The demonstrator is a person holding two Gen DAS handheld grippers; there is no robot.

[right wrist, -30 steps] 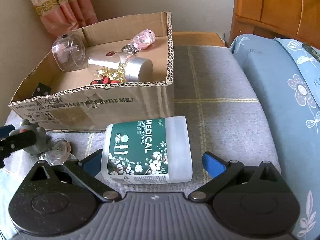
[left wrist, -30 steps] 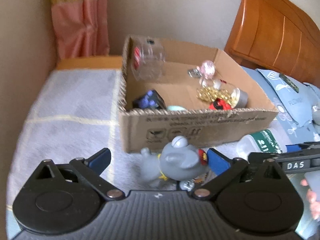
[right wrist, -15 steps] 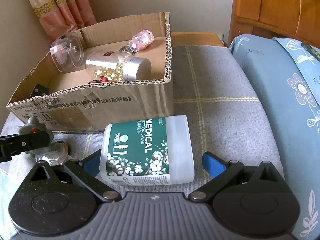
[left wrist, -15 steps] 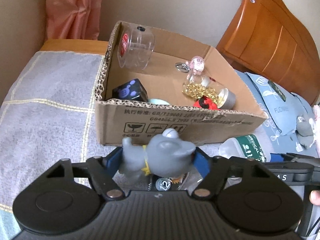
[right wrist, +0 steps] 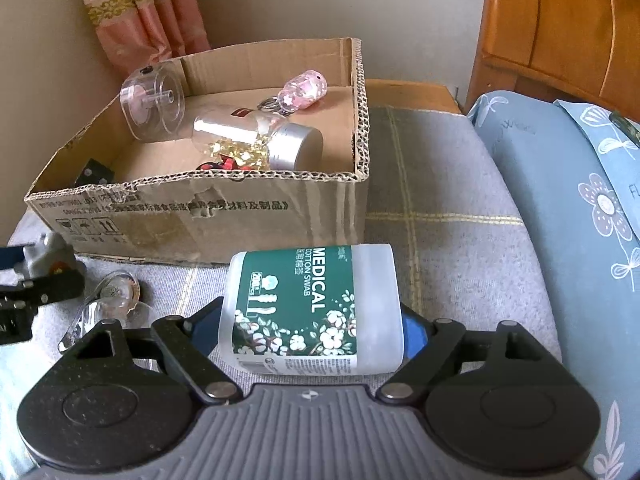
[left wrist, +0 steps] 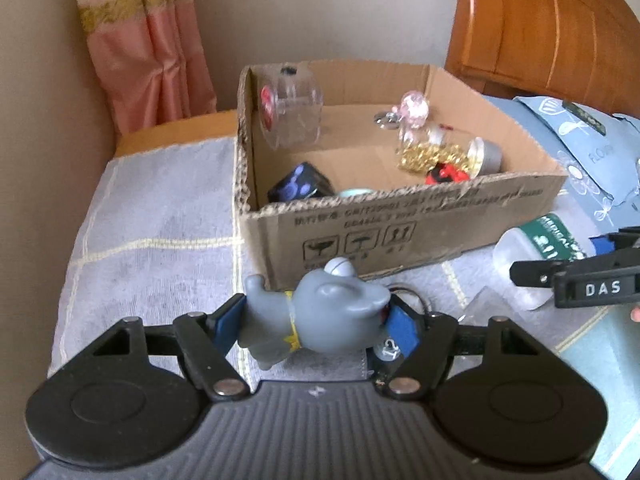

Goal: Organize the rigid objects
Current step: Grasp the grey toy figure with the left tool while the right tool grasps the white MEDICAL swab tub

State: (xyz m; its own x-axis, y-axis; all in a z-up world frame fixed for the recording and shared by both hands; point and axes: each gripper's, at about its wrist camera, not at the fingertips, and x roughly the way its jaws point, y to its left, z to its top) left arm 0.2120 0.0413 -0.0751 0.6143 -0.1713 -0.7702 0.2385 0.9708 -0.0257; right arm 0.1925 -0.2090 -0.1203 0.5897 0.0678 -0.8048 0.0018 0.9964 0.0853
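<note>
Left gripper [left wrist: 316,326]: clamped on the grey rubber mouse figurine with a yellow collar [left wrist: 316,316]; blue pads press both its sides. A second ago the jaws stood wide around it; they closed in the first half of that second.
Right gripper [right wrist: 310,326]: jaws have just been closing on the white plastic cotton-swab tub with a green "MEDICAL" label [right wrist: 312,306]; pads now touch both its sides. Half a second ago they stood clear of it.
Tub position: lying on its side on the grey checked blanket [right wrist: 440,240], just before the box, unmoved.
Clear trinkets [right wrist: 108,304]: on the blanket, between the two grippers.
Brown corrugated cardboard box [left wrist: 400,224]: behind both items, holding a clear plastic spool [left wrist: 290,114], a glass jar of gold bits with a silver lid [left wrist: 448,150], a pink charm [left wrist: 414,108], a black cube [left wrist: 300,186].
Far: pink curtain [left wrist: 148,48], wooden headboard [left wrist: 552,28].
</note>
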